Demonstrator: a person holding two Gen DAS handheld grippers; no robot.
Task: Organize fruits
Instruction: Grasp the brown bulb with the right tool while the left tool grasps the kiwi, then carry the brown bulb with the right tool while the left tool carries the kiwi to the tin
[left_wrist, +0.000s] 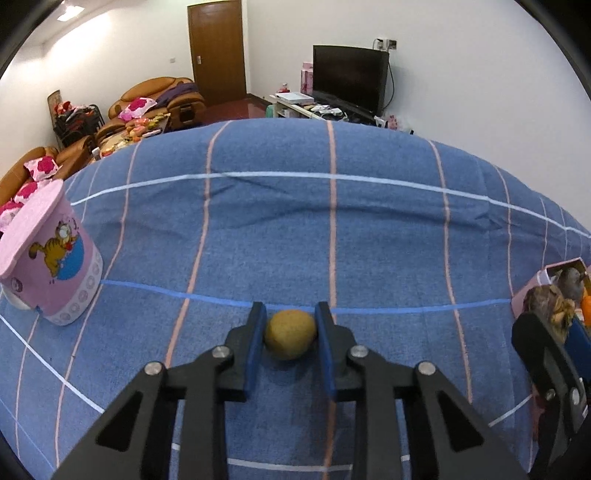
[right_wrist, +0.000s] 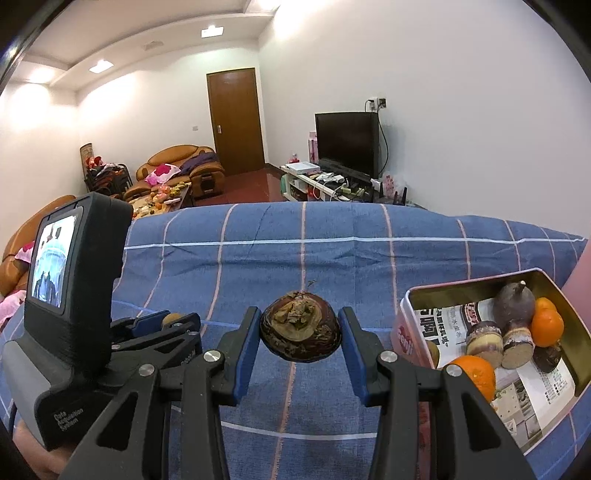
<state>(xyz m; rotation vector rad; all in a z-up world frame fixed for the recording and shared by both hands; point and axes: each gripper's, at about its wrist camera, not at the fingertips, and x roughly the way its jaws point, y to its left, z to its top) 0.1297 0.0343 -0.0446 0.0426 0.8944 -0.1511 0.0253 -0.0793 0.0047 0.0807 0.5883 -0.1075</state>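
Worktop draped in blue checked woven cloth fills both views. Pink rectangular tin, paper-lined, lower right of the right wrist view, holds oranges and dark fruits. Right gripper clamps a dark brown, rough-skinned mangosteen. Left gripper, at lower centre of its view, is shut on a small, round, tan longan resting on the cloth. Step in hand, as judged: grasping; next, lift and carry each fruit into the tin.

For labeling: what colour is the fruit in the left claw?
Yellowish-brown fruit; left wrist view.
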